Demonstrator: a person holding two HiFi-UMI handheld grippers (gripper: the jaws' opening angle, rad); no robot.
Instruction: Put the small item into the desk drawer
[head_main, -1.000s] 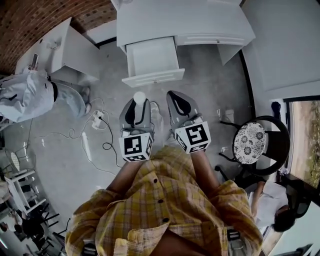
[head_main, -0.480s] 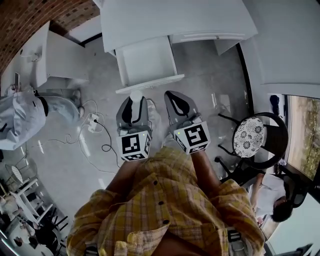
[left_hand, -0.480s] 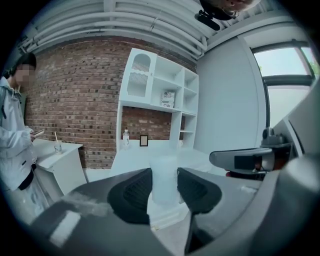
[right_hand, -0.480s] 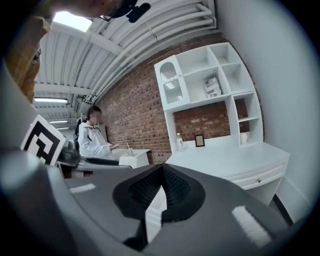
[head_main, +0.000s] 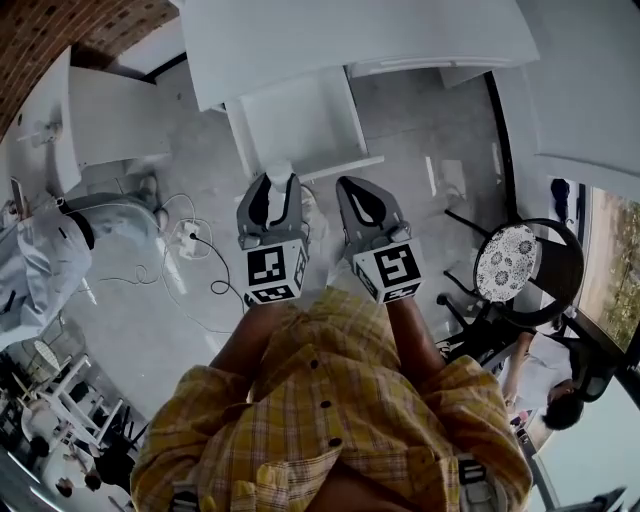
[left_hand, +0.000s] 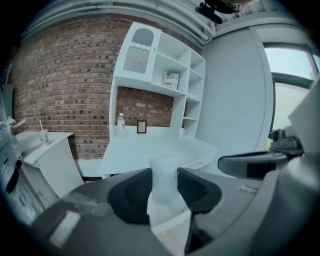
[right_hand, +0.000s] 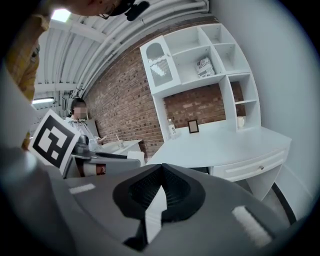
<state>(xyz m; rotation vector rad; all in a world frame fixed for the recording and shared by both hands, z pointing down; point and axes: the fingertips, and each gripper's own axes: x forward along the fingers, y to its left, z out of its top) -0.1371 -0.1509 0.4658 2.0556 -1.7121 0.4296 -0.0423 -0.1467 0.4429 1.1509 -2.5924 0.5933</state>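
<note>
The small item (head_main: 278, 173), a pale white, bottle-like piece, sticks out of the tips of my left gripper (head_main: 275, 190). In the left gripper view both dark pads press on the item (left_hand: 164, 186), so the left gripper (left_hand: 164, 175) is shut on it. The white desk (head_main: 350, 35) has one drawer (head_main: 295, 125) pulled open, and the held item hangs just at that drawer's front edge. My right gripper (head_main: 347, 187) hovers beside the left one, to the right of the drawer front. Its tips meet and it holds nothing, as the right gripper view shows for the right gripper (right_hand: 160, 170).
A chair with a patterned cushion (head_main: 508, 277) stands at the right. A power strip and cables (head_main: 190, 240) lie on the floor at the left, near a person in light clothes (head_main: 40, 255). A white side table (head_main: 105, 115) stands left of the desk. A shelf unit (right_hand: 200, 65) rises behind the desk.
Both grippers have moved toward the open drawer and lower. The held item, earlier short of the drawer front, now reaches its edge. Neither gripper's jaws have changed.
</note>
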